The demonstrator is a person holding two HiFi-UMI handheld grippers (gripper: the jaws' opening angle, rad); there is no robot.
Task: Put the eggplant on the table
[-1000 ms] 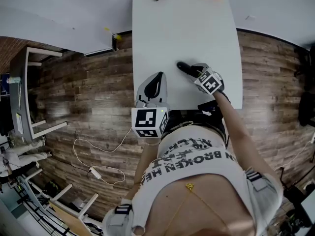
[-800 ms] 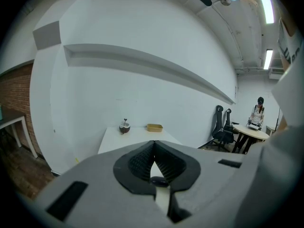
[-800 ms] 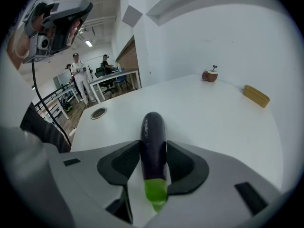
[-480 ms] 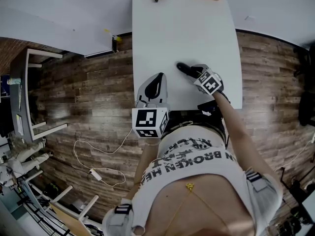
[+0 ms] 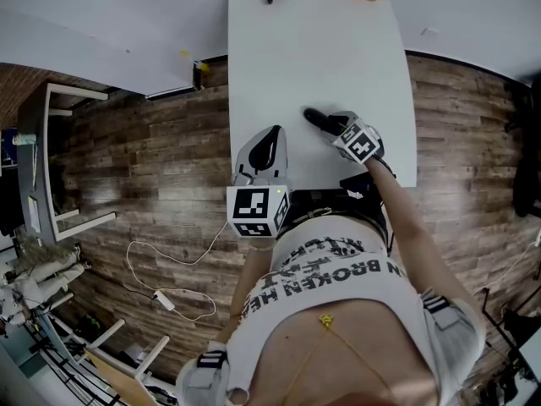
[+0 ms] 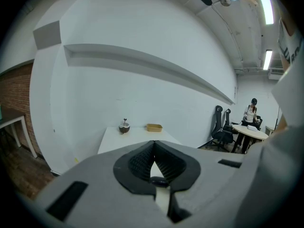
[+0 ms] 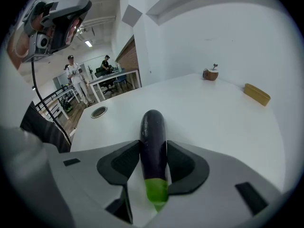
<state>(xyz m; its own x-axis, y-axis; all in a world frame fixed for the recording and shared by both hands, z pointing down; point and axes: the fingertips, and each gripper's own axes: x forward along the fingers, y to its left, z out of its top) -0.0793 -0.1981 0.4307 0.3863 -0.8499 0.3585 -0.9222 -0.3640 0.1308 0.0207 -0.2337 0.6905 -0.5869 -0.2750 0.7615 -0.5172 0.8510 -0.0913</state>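
- Purple-black eggplant (image 7: 153,137) with a green stem end lies lengthwise between the right gripper's (image 7: 153,145) jaws, which are clamped on its sides.
- Its dark tip juts out over the white tabletop (image 7: 213,122); it seems to hover just above the surface, though contact is hard to judge.
- Left gripper (image 6: 153,144) hangs at the tabletop's near edge, jaws closed together on nothing.
- Tan tray (image 7: 257,94) sits at the far end.

Dark purple eggplant (image 7: 153,141) between right fingers (image 7: 186,167)
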